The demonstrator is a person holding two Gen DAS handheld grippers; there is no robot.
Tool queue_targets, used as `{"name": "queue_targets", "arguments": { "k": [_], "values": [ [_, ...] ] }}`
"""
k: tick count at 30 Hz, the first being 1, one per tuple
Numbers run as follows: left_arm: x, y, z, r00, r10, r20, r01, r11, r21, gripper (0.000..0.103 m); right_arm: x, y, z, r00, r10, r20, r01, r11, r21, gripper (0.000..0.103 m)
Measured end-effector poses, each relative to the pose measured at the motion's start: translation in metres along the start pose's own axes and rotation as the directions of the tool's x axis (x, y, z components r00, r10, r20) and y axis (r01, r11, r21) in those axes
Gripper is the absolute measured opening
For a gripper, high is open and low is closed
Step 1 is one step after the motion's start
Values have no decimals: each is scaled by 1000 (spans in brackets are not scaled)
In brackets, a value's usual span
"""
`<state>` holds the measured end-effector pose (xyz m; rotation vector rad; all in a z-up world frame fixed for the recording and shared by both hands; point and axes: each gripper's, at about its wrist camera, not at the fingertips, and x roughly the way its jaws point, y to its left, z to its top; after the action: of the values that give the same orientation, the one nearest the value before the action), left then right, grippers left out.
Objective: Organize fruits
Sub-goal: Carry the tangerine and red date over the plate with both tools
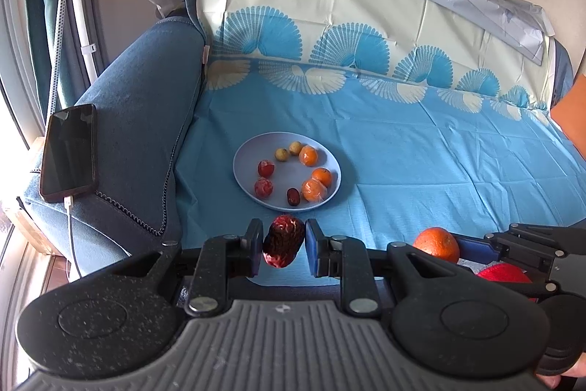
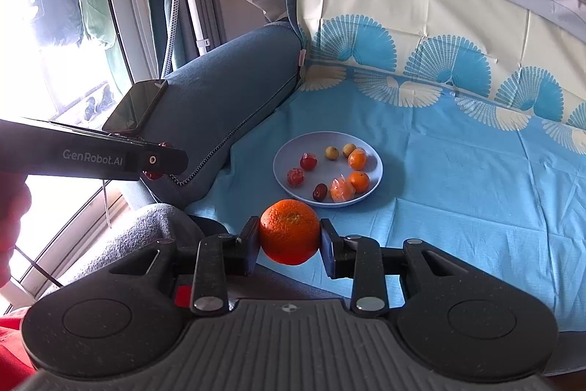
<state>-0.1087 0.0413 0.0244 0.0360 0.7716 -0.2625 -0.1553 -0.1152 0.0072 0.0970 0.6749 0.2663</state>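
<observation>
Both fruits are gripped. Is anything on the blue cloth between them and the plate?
Nothing visible. The left hand-held gripper holds a dark red fruit, the right hand-held gripper an orange. Bare blue cloth lies between them and the plate; its centre is free.

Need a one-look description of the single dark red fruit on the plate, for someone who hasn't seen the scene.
Start at the blue cloth covering the sofa seat; the pale round plate sits on it near the armrest. On the plate's near edge, just left of the wrapped orange fruit, lies the dark red date. It is the darkest, smallest, oblong piece there, unwrapped, unlike the brighter red pair further left.
</observation>
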Motion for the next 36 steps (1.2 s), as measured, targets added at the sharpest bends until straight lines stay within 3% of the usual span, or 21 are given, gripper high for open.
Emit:
{"name": "queue_targets", "arguments": {
  "k": [11, 21, 36],
  "values": [
    [19, 5, 4, 999, -2, -45, 1, 1000, -7, 27, 14, -4, 1, 999, 2, -32, -2, 1000, 17, 35],
    [63, 22, 38, 998, 16, -62, -19, 999, -50, 27, 51, -18, 17, 999, -6, -42, 8, 1000, 30, 35],
    [193, 31, 97, 991, 34, -127, -42, 997, -61, 27, 174, -56, 54, 995, -29, -96, 31, 999, 20, 35]
  ]
}}
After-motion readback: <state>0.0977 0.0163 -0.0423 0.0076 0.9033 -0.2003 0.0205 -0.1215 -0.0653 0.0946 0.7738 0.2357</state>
